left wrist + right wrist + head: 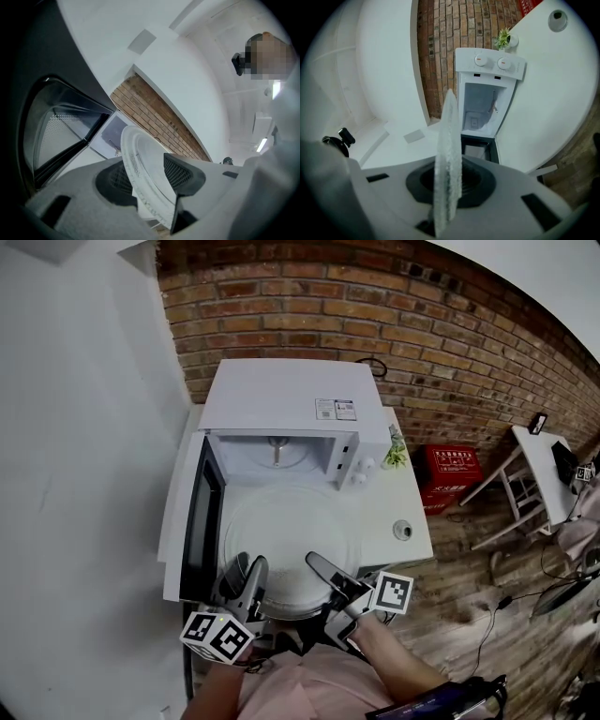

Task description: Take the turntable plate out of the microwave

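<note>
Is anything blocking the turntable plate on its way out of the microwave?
Nothing visible does. The turntable plate, gripped by the left gripper and right gripper, is already outside the microwave; its open door stands aside.

You find nothing legible here. The sticker (336, 409) on top of the microwave (281, 385): print too small. The red crate (448, 470): white lettering, blurred. The turntable plate (147, 173): raised lettering near its rim, unreadable.

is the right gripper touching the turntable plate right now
Touching. The right gripper view shows the right gripper with its jaws closed on the turntable plate, which is seen edge-on between them with no gap on either side.
</note>
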Tool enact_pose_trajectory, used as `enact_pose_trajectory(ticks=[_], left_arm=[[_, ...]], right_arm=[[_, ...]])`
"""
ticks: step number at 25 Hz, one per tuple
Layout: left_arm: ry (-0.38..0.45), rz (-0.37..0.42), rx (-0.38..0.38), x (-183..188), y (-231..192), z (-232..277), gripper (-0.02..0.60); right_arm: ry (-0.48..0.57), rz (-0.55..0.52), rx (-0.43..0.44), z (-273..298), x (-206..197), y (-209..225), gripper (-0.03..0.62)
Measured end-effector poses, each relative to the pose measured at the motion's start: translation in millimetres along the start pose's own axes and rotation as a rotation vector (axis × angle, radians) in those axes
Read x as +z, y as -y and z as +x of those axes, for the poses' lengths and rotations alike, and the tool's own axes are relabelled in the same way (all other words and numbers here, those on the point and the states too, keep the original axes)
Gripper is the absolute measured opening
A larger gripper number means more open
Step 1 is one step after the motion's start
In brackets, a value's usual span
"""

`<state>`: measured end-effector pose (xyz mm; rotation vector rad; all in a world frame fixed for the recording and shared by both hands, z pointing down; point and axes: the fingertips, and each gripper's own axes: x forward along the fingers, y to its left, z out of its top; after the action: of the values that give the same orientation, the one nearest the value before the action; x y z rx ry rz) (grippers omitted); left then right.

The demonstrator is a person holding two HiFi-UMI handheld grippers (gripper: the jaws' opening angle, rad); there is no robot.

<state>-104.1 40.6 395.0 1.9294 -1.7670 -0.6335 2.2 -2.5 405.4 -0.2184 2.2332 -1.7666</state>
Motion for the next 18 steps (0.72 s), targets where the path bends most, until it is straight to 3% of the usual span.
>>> enact_pose_trajectory(ticks=[18], left_arm=[[-0.005,-0.016,-0.003,0.9,-1.3,-1.1,0.183]], right_arm=[[0.011,-0.011,-0.020,-0.5,-2.3,0.7,0.031]])
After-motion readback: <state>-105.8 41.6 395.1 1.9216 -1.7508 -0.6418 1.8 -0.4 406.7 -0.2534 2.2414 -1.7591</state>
